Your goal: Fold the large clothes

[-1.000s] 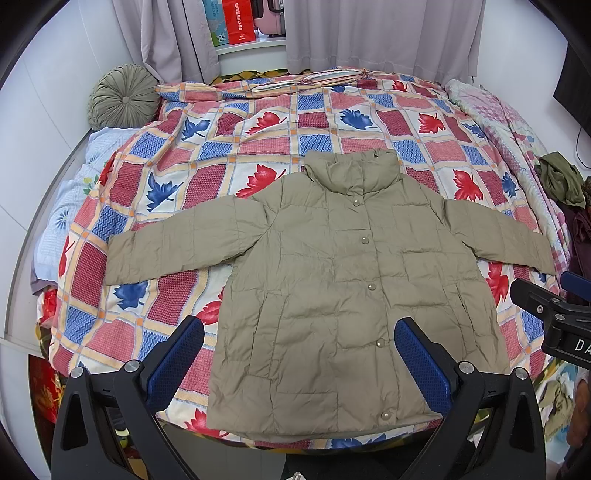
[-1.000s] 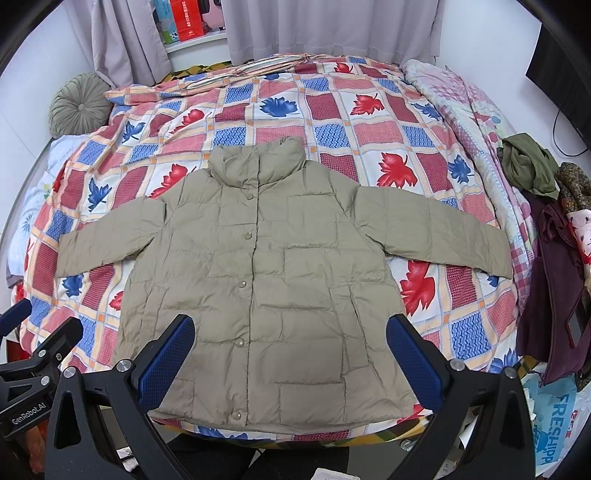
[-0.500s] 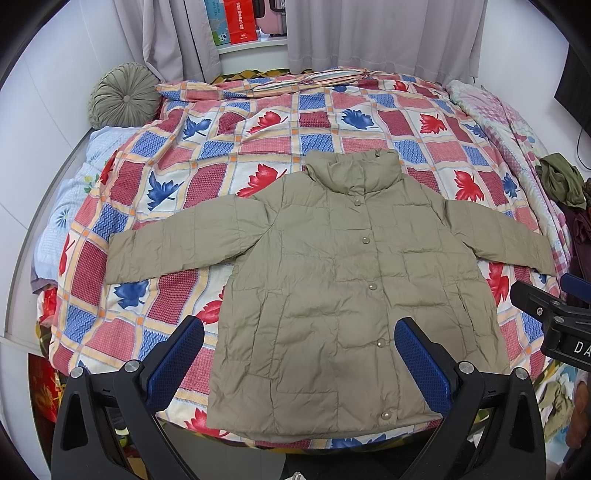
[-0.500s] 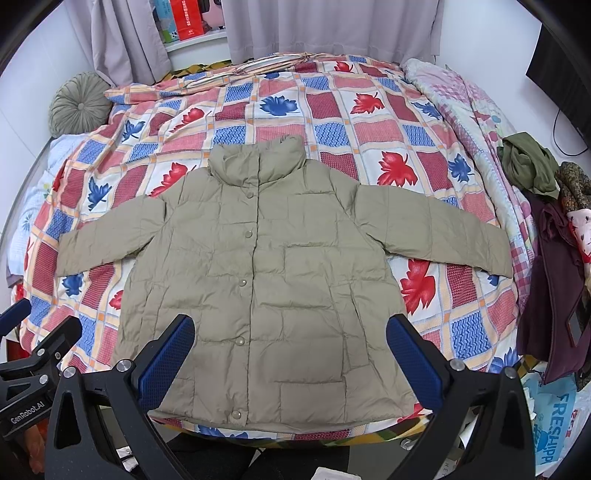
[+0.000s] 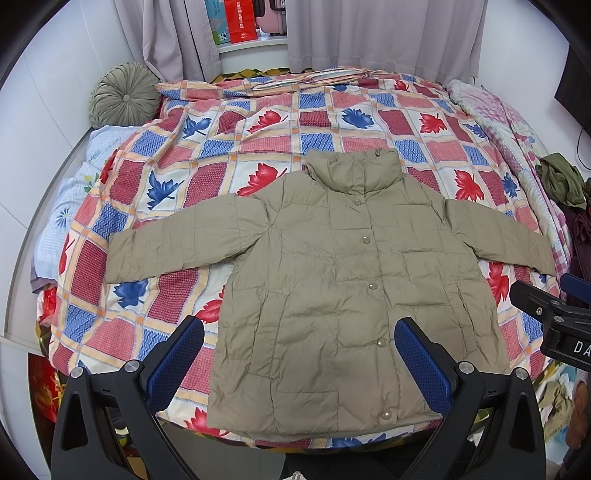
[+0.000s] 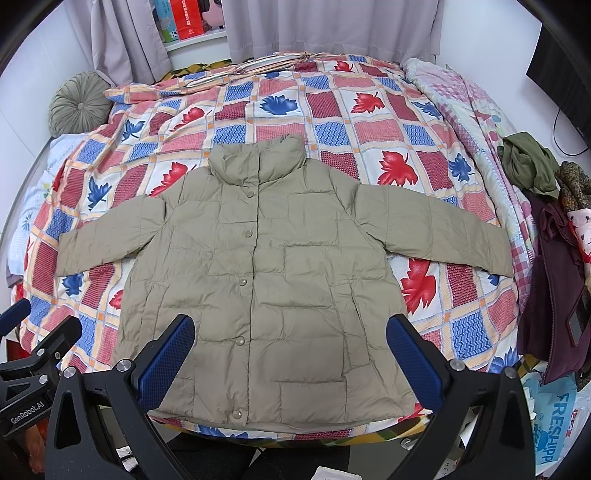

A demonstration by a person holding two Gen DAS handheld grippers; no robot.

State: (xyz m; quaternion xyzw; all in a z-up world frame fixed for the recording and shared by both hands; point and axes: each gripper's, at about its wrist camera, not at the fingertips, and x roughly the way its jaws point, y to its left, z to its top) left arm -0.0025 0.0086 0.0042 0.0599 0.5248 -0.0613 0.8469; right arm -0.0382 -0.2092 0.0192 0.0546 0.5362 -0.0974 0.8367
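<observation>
Left wrist view: A khaki jacket (image 5: 343, 288) lies flat and buttoned on a bed (image 5: 258, 147) covered in a leaf-print quilt, collar toward the curtains (image 5: 369, 33), both sleeves spread wide.
Left gripper (image 5: 299, 354): hovers above the jacket's hem, jaws wide apart and holding nothing.
Surroundings, left: a round cushion (image 5: 123, 94) sits at the far corner of the bed; the right gripper's black body shows at the frame's right edge.

Right wrist view: The same jacket (image 6: 273, 280) fills the middle of the bed (image 6: 332, 103), its hem at the near edge.
Right gripper (image 6: 290, 350): held over the lower front panel, jaws fully spread, nothing between them.
Surroundings, right: a pile of clothes (image 6: 546, 229) lies just beside the far sleeve cuff; a plastic bag (image 6: 554, 417) sits below it.

Stage, as judged: folding not yet begun; no sleeve or side is turned in.

Risks, as judged: the padded, slick-looking shell may slip from a shallow pinch; a jaw closing on the top layer alone would lift the front away from the back and bunch the fold; the hem could slide off the mattress edge if tugged toward the person; the right sleeve could snag the nearby clothes.
</observation>
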